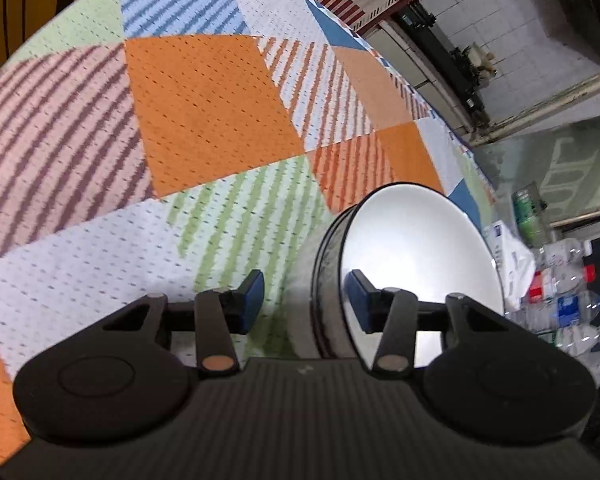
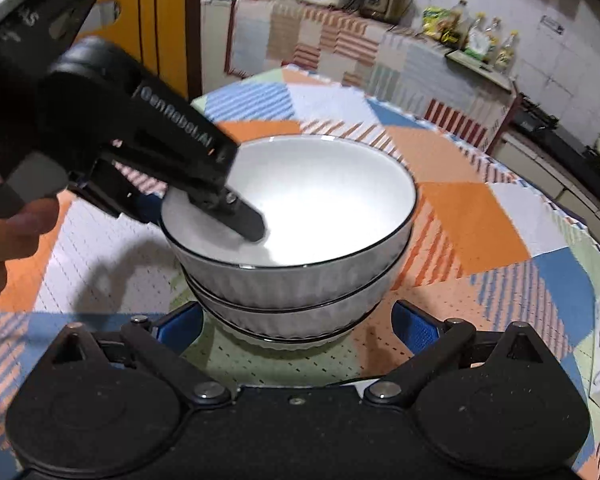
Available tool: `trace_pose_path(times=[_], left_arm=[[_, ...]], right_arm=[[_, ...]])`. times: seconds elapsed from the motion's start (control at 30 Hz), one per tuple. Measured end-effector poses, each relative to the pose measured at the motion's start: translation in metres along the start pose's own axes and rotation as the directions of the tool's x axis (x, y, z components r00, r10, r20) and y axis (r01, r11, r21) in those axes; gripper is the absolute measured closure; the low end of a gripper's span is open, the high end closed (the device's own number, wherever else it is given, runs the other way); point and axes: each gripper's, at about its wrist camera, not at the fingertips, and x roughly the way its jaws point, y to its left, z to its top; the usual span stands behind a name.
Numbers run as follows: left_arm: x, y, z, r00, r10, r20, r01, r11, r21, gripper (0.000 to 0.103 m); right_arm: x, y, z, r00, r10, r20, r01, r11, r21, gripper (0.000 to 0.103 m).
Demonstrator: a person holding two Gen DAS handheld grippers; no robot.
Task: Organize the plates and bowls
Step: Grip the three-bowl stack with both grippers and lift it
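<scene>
The right gripper [image 2: 298,330] stood released before a stack of white bowls [image 2: 300,280] on the patterned tablecloth [image 2: 472,216]. The left gripper [image 1: 306,300] straddled the empty top bowl's [image 2: 320,196] rim, pads clear.

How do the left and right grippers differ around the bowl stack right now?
The left gripper straddles the rim of the top bowl, one finger inside; the right gripper flanks the base of the bowl stack, both fingers outside. The left's fingers stand closer together; the right's are spread wide. Both look open, neither pressing on a bowl.
</scene>
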Motion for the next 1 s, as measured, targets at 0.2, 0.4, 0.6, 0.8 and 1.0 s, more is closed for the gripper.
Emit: trace_pose_path(times=[0.2, 0.4, 0.6, 0.8, 1.0], left_arm=[[0.005, 0.011, -0.001, 0.997, -0.071, -0.008, 0.07, 0.994, -0.085, 0.065], [0.006, 0.008, -0.002, 0.997, -0.069, -0.016, 0.068, 0.996, -0.06, 0.065], [0.001, 0.002, -0.003, 0.998, -0.057, -0.035, 0.057, 0.998, -0.004, 0.064], [-0.02, -0.007, -0.013, 0.999, -0.04, -0.002, 0.04, 0.998, 0.058, 0.064], [-0.052, -0.023, -0.025, 0.999, -0.041, 0.014, 0.039, 0.995, 0.097, 0.064]], right_arm=[[0.01, -0.003, 0.003, 1.0, 0.03, -0.008, -0.03, 1.0, 0.009, 0.002], [0.015, -0.006, 0.003, 0.997, 0.078, 0.001, -0.078, 0.996, 0.035, 0.001], [0.011, -0.005, -0.003, 0.996, 0.085, 0.029, -0.087, 0.995, 0.057, 0.002], [-0.002, -0.001, -0.008, 0.991, 0.104, 0.085, -0.109, 0.992, 0.064, 0.002], [-0.027, 0.007, -0.017, 0.98, 0.087, 0.178, -0.104, 0.991, 0.088, 0.002]])
